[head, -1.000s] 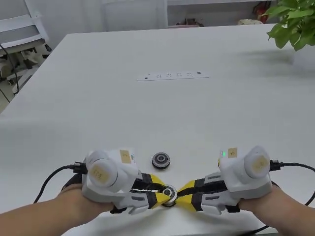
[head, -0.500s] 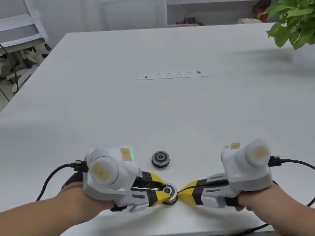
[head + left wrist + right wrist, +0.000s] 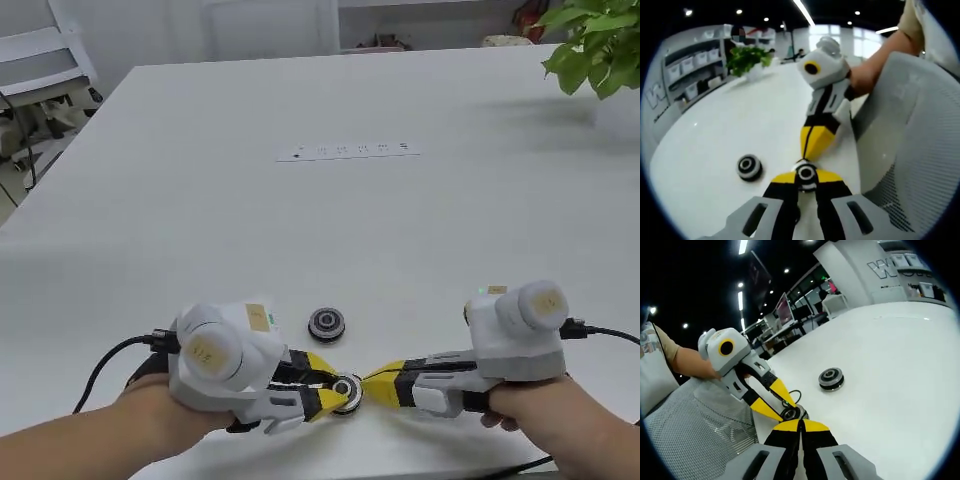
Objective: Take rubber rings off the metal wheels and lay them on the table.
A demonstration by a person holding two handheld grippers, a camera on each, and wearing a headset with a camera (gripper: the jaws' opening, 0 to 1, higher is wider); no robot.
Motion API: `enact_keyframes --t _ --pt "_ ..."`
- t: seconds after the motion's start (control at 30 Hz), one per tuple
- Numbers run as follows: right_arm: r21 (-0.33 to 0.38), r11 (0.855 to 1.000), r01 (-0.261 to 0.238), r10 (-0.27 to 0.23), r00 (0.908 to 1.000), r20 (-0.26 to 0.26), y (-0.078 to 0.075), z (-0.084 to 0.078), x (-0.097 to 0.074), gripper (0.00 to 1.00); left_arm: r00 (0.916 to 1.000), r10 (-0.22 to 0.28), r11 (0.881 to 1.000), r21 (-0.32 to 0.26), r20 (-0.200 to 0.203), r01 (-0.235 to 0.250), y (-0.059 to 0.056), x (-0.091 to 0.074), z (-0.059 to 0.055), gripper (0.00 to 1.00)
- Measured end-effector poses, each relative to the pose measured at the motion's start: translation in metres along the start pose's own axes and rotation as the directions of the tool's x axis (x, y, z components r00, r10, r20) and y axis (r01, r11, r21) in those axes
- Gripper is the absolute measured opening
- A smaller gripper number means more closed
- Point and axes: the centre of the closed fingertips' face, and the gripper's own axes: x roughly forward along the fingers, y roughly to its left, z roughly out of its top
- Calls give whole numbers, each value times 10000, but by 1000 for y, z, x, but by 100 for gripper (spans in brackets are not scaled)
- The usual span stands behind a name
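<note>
My left gripper point(image 3: 333, 389) point(image 3: 805, 176) is shut on a small metal wheel point(image 3: 346, 388) point(image 3: 806, 172) just above the table's near edge. In the right gripper view that wheel point(image 3: 789, 413) sits right at my right gripper's point(image 3: 800, 422) yellow tips. The right gripper point(image 3: 369, 384) points in from the right with its jaws shut, tips against the wheel's rim; a pinched ring cannot be made out. A second wheel with a black rubber ring point(image 3: 327, 322) point(image 3: 749, 167) point(image 3: 831, 378) lies flat on the table just beyond.
A white power strip point(image 3: 350, 152) lies across the middle of the white table point(image 3: 400, 240). A potted plant point(image 3: 592, 45) stands at the far right corner, and a white chair point(image 3: 40, 60) at the far left. Cables trail from both grippers.
The right gripper's body has swung right and upward and rolled, while its tips stay at the wheel. The left gripper and the held wheel have barely moved.
</note>
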Motion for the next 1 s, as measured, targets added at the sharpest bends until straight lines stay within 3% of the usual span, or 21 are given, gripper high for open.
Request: enact_keyframes --t 0.33,0.83,0.93,0.97,1.0 --pt "304 9990 -322 316 9993 202 6 4 1 0 10000 55 10000 7 -41 -54 0 0 0 12" --pt "91 9973 -732 731 9972 133 15 4 6 0 10000 -7 10000 52 -19 7 -2 0 0 12" --pt "71 9955 -949 948 9954 142 20 4 8 0 10000 -65 10000 55 15 65 -3 1 0 12" --pt "-36 9887 -1501 1502 9886 91 29 4 8 0 10000 -57 10000 41 28 57 -3 1 0 12" --pt "-348 9944 -996 1004 9947 235 22 7 9 0 10000 -69 10000 43 55 69 -3 1 1 12"
